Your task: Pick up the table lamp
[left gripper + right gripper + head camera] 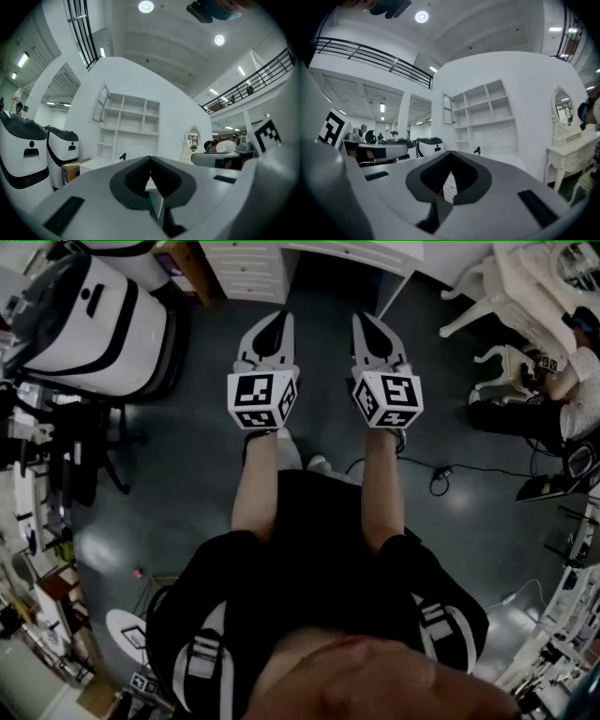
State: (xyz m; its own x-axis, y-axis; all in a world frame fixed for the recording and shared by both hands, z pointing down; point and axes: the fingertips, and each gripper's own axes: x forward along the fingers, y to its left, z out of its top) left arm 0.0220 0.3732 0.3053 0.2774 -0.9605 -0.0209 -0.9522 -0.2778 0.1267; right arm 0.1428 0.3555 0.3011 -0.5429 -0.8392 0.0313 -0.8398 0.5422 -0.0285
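Ahead, the small dark lamp (123, 156) stands on the white worktop (98, 162) under the shelves (129, 119). Left gripper (275, 324) and right gripper (368, 322) hover over open floor (187, 484) short of its edge, jaws closed, empty.

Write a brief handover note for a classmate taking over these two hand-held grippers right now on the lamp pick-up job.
Left hand-held gripper: shut, empty, held level in front.
Right hand-held gripper: shut, empty, level alongside it.
Things: a small black stand-like object sits on the white desk with drawers ahead. It may be the table lamp, but it is too small to tell.
Done: nothing picked up.
Left: approach the desk, confirm the lamp, open a gripper, grasp it and lift.
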